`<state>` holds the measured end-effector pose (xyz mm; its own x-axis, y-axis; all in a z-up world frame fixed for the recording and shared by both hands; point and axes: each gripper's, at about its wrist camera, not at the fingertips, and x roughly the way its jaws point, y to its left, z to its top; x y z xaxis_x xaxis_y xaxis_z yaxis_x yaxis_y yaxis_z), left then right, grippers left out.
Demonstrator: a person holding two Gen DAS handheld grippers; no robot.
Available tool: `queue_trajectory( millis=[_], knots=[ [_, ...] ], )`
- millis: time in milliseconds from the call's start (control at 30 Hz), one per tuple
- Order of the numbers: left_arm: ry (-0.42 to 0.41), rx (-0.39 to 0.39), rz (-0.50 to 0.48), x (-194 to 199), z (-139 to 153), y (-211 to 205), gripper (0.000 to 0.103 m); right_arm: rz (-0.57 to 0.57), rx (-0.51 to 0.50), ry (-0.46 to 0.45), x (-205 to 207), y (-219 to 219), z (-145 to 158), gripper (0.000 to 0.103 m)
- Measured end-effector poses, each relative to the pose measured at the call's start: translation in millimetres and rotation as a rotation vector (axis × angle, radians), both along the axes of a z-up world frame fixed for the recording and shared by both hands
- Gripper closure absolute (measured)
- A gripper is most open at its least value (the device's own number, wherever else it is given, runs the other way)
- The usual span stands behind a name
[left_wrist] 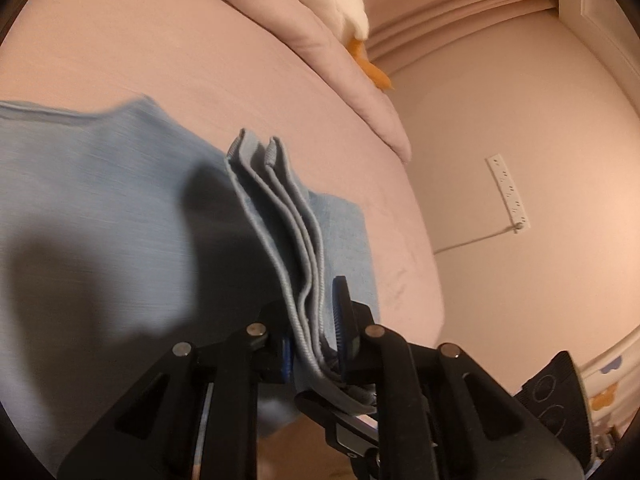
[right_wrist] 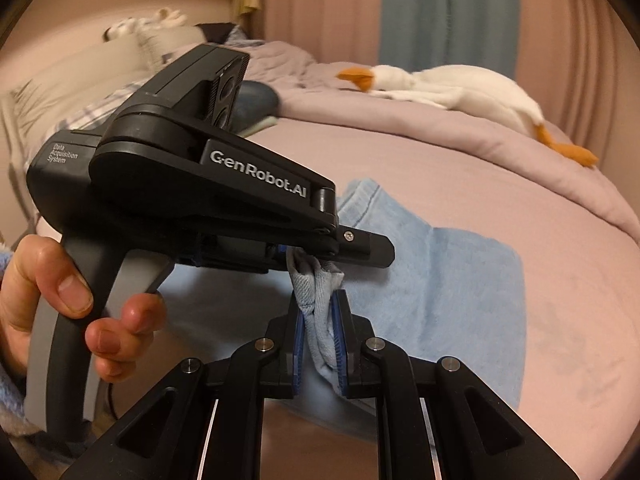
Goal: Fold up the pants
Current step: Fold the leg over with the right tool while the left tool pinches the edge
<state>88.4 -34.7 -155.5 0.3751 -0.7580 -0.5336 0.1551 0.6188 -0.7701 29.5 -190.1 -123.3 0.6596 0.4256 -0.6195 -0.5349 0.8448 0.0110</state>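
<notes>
- Right tongs [right_wrist: 320, 340]: jaws closed on a bunched fold of the pants [right_wrist: 460, 280], at the near edge of the bed [right_wrist: 480, 184].
- Left tongs [left_wrist: 316, 332]: jaws clamped on stacked hem or waistband layers of the same garment; in the right wrist view they [right_wrist: 320, 254] pinch the cloth directly above the right tongs' grip, the two nearly touching.
- A person's hand [right_wrist: 52, 304] holds the left tool's handle at the near left.
- The pants lie ahead of both tongs, the light blue cloth spread flat on the bed, its long axis running away from the grips.
- Judgement: both grips share one end, so the coming move likely carries that end along the long axis over the flat portion; neither hand is clearly nearer.
- Farther off: a toy goose [right_wrist: 460, 88] on the pink quilt [right_wrist: 400, 120]; curtains [right_wrist: 440, 12] beyond.
</notes>
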Motion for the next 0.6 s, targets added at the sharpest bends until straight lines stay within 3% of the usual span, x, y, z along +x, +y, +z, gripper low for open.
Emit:
queue_trajectory(
  millis=[233,367,433,500,600],
  knots=[
    [0.023,0.074,0.061,2.4,-16.0,21.9,0.091,0.054,-0.037,0.033,0.7,23.5,-14.8,0.089],
    [0.04,0.159,0.09,4.0,-26.5,29.4,0.09,0.065,-0.017,0.117,7.5,24.1,-27.7,0.087],
    [0.057,0.198,0.099,5.5,-31.7,32.2,0.088,0.083,0.014,0.165,10.8,20.2,-32.0,0.08],
    [0.056,0.23,0.11,6.9,-31.1,33.0,0.085,0.104,0.063,0.233,13.2,12.2,-31.0,0.051],
    [0.032,0.286,0.13,3.8,-24.3,39.0,0.079,0.157,0.178,0.284,9.4,-13.2,-19.1,0.05]
  ],
)
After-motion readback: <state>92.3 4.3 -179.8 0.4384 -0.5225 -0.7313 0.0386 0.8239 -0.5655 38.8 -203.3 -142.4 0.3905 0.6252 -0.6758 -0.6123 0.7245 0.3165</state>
